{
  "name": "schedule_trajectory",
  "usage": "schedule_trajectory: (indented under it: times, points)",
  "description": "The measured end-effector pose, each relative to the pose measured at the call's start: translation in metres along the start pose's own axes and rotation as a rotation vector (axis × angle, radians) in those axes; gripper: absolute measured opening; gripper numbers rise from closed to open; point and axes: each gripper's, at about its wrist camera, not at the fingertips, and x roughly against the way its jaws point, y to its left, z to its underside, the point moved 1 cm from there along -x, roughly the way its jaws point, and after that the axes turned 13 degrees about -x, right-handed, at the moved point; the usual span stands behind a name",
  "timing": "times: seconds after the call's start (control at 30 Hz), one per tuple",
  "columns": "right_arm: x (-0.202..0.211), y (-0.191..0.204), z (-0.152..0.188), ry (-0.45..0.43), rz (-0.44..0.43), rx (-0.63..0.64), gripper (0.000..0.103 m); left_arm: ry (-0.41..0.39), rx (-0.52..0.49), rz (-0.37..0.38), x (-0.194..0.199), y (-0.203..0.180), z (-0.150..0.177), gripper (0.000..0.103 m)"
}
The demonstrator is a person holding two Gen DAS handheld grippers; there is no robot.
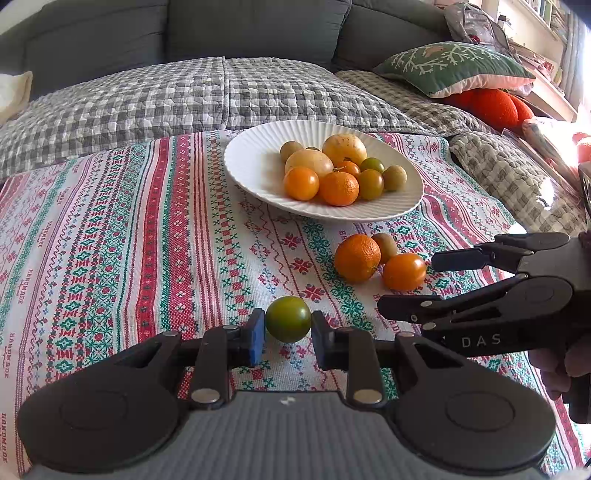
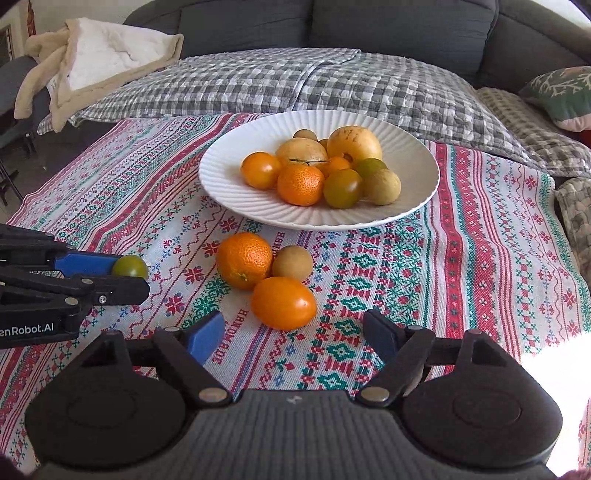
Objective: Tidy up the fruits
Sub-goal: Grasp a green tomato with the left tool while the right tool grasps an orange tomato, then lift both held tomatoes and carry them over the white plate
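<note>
Above the cloth, left claw (image 1: 288, 325) clenched on green tomato (image 1: 288, 319); right claw (image 2: 293, 334) released.

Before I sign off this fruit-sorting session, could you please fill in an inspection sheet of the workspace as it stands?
Surface: patterned tablecloth, flat, covering the work area.
Job's things: white plate holds a heap of orange, yellow and green fruit. Off the plate, clustered together: mandarin, small tan fruit, orange tomato.
Clutter: nothing seen.
Tongs: left tongs shut on a green tomato; right tongs open, nothing gripped, orange tomato just ahead of their tips.
Cables: nothing seen.
Surroundings: grey sofa with checked quilt, green cushion, cream blanket.
</note>
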Motion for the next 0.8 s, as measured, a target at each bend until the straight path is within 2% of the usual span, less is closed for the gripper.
schedule_trajectory:
  times: [0.33, 0.47, 0.8]
  points:
    - [-0.0024, 0.0047, -0.003, -0.005, -0.004, -0.001, 0.051, -0.001, 0.002, -0.001, 0.0016, -0.0004, 0.0004, 0.003]
    - [-0.0012, 0.0027, -0.0036, -0.007, -0.002, -0.007, 0.036, -0.001, 0.002, -0.002, 0.0013, -0.0008, 0.0003, 0.003]
    - [0.0051, 0.0002, -0.0019, -0.006, -0.017, -0.009, 0.034, -0.005, -0.002, -0.003, 0.0017, -0.0034, -0.0008, 0.003]
